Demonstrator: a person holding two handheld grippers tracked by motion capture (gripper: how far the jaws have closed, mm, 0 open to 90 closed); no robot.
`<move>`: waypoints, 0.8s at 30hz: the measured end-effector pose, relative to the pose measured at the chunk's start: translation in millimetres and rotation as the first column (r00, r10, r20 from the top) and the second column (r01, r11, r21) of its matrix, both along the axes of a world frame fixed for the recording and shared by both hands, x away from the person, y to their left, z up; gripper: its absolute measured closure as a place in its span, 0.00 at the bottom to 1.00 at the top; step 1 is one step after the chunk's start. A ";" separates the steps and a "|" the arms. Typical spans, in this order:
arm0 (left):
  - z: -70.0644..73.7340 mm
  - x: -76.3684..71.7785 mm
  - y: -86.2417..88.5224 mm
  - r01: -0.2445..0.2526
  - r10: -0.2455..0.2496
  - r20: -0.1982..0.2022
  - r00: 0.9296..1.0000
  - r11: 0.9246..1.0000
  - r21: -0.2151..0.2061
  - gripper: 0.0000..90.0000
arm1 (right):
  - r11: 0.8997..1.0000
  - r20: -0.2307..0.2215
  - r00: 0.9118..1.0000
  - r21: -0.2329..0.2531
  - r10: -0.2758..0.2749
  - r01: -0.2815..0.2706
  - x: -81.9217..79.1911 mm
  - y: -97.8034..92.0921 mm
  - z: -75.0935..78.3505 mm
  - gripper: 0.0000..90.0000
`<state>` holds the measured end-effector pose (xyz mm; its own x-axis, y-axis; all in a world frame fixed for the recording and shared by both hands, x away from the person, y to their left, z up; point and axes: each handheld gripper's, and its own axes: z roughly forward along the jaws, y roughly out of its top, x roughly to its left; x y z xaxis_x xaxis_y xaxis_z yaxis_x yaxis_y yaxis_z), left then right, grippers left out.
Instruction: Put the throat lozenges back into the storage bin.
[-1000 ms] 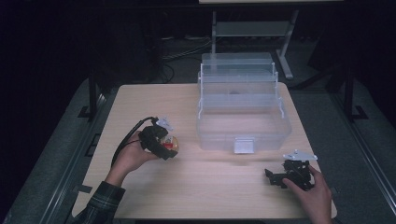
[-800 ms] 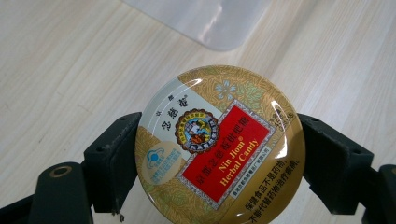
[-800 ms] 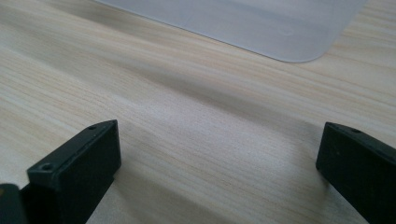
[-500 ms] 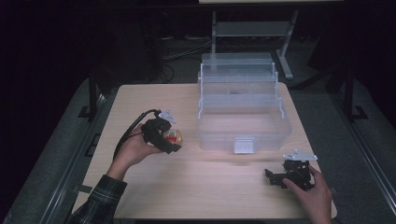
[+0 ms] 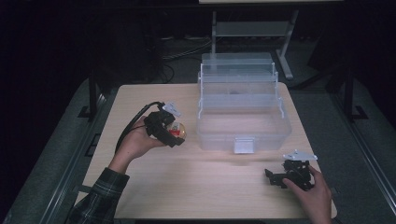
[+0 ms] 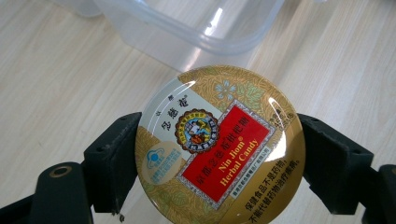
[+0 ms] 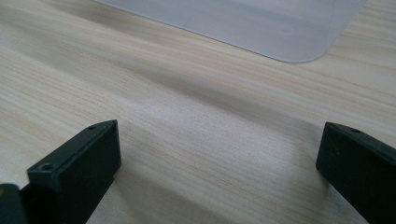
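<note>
A round gold and red candy tin (image 6: 219, 147) labelled Nin Jiom Herbal Candy is clamped between the jaws of my left gripper (image 6: 215, 158). In the high view that gripper (image 5: 173, 134) is held above the table, just left of the clear plastic box (image 5: 243, 109), with the tin (image 5: 178, 131) showing at its tip. The box's open rim (image 6: 196, 32) lies right ahead of the tin. My right gripper (image 5: 274, 177) rests low on the table at the front right, and in the right gripper view it (image 7: 219, 163) stands open over bare wood.
The clear box has stepped tiers folded back and a front latch (image 5: 244, 145). A frosted corner of it (image 7: 261, 28) lies ahead of the right gripper. The wooden table (image 5: 196, 186) ends near the hands at its front edge. A black cable (image 5: 133, 123) trails from the left gripper.
My left gripper has carried the tin up and to the right, closer to the clear box. The right gripper has stayed where it was.
</note>
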<state>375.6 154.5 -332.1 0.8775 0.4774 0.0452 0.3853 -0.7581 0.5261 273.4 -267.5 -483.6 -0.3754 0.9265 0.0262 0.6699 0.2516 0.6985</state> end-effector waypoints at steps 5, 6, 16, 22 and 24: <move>5.6 3.3 -4.9 0.011 -0.011 0.007 1.000 1.000 -0.003 0.22 | 1.000 -0.003 1.000 0.001 0.000 0.000 -0.2 0.1 0.1 0.00; 6.2 3.7 -6.3 0.009 -0.009 0.008 1.000 1.000 -0.001 0.22 | 1.000 -0.003 1.000 0.002 0.000 0.000 -0.2 0.1 0.1 0.00; 13.8 10.8 -18.6 0.031 -0.031 0.014 0.999 1.000 -0.002 0.22 | 1.000 -0.003 1.000 0.002 0.000 0.000 -0.2 0.1 0.1 0.00; 19.0 15.1 -25.3 0.046 -0.046 0.020 0.999 0.999 -0.006 0.22 | 1.000 -0.002 1.000 0.001 0.000 0.000 -0.1 0.0 0.1 0.00; 19.4 16.6 -27.3 0.045 -0.045 0.020 0.999 0.999 -0.011 0.22 | 1.000 -0.003 1.000 0.002 0.000 0.000 -0.2 0.1 0.0 0.00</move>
